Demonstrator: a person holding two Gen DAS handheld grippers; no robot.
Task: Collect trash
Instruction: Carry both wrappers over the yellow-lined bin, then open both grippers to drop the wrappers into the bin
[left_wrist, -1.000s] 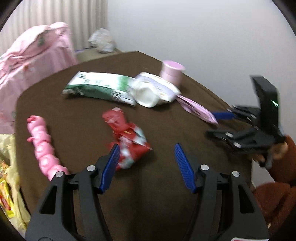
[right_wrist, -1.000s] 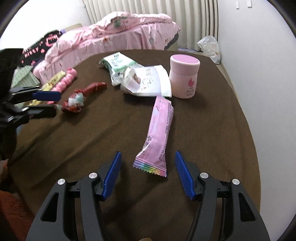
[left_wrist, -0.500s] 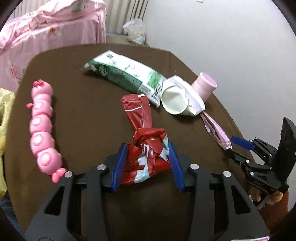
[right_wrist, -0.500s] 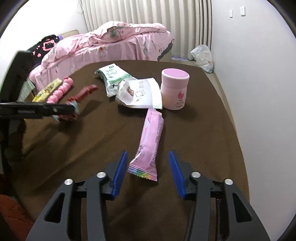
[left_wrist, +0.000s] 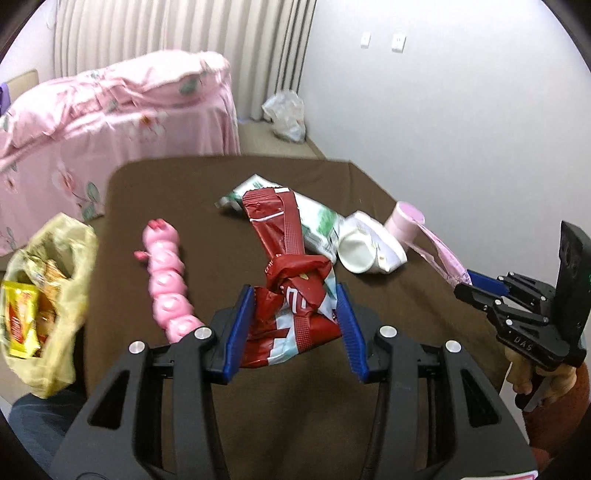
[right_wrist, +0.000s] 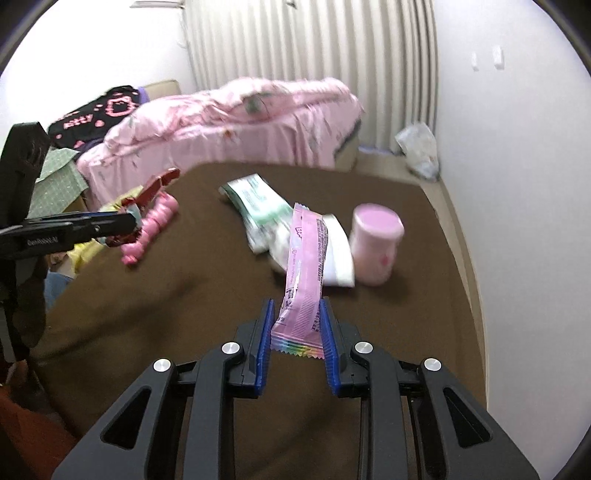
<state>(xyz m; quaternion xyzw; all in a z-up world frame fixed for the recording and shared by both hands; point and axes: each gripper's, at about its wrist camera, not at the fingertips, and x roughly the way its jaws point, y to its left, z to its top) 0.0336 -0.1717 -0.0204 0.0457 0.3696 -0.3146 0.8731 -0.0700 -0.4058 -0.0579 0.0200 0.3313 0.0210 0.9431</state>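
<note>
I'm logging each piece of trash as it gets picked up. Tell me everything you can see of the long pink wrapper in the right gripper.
The pink wrapper is a long, narrow, flat sachet of glossy film, pink with dark print along its edges and a rainbow-striped seal at its near end. The right gripper has just been closing and now pinches it near that end between the blue pads. It sticks forward and upward, slightly bowed, apparently lifted off the brown table. In the left wrist view it trails from the gripper.
</note>
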